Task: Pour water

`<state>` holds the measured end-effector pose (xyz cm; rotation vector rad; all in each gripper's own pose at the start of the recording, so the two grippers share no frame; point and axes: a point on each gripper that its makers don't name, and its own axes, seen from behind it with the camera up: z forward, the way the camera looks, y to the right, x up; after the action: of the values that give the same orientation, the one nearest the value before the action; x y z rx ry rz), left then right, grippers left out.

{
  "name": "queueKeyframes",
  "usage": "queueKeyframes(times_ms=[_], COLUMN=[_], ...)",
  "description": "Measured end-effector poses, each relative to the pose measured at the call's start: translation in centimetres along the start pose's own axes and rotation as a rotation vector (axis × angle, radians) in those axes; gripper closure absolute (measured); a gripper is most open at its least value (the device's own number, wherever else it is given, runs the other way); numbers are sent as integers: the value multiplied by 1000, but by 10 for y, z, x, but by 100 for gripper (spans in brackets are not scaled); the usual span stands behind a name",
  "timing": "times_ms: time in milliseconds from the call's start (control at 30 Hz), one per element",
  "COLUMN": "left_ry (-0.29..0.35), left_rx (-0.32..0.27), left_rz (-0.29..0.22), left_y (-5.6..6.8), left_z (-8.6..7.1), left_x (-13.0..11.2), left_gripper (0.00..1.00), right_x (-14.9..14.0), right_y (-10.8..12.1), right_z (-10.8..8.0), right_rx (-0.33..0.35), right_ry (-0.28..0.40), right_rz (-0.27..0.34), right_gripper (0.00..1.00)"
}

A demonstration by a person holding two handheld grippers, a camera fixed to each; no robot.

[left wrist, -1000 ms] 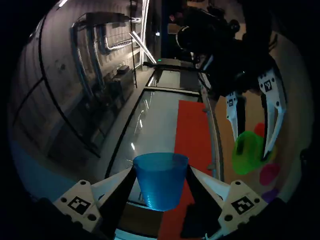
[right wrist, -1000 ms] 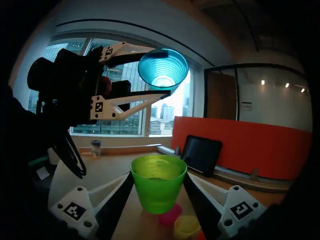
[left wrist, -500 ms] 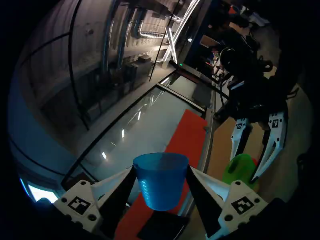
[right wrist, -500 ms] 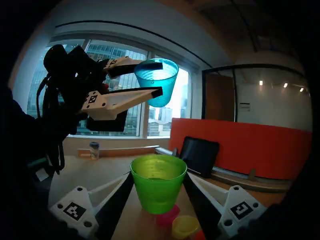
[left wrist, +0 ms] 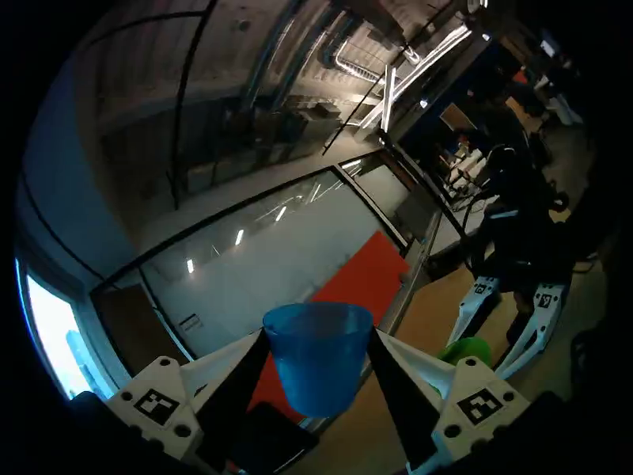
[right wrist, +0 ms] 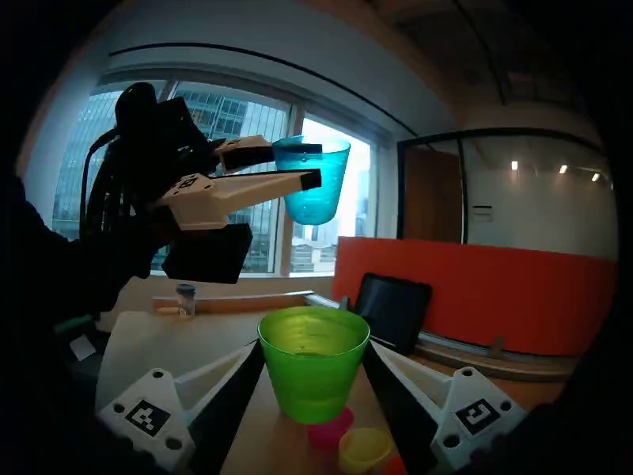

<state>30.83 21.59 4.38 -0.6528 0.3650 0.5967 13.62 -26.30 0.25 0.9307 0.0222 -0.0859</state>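
My left gripper [left wrist: 318,366] is shut on a translucent blue cup [left wrist: 318,356], held between both fingers. In the right gripper view that blue cup [right wrist: 312,180] hangs upright and high, above and a little behind the green cup, with the left gripper [right wrist: 305,165] reaching in from the left. My right gripper [right wrist: 314,372] is shut on a green cup [right wrist: 314,362] with a little liquid at its bottom. In the left gripper view the green cup [left wrist: 467,349] and the right gripper [left wrist: 494,356] sit low at the right.
A wooden table [right wrist: 166,344] lies under the cups. A pink cup [right wrist: 331,435] and a yellow cup [right wrist: 365,448] stand just beneath the green one. An orange partition [right wrist: 506,297] with a black pad [right wrist: 393,307] runs along the right. A small jar [right wrist: 185,299] stands by the window.
The left gripper has rolled back, bringing the blue cup from tipped with its mouth facing the right camera to upright. The green cup has stayed still.
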Motion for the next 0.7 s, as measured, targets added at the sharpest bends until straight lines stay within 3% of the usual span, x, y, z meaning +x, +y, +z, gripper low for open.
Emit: queueKeyframes(times_ms=[500,700], left_ry=[-30,-67], left_rx=[-22,-42], left_rz=[-390,-516], left_y=[-16,-17], left_z=[0,0], left_x=[-16,-29], left_gripper=[14,13], right_x=[4,4], right_y=[3,3], right_z=[-1,-1], right_rx=[-6,-7], right_ry=[6,6], right_rz=[-3,-3], right_gripper=[11,11])
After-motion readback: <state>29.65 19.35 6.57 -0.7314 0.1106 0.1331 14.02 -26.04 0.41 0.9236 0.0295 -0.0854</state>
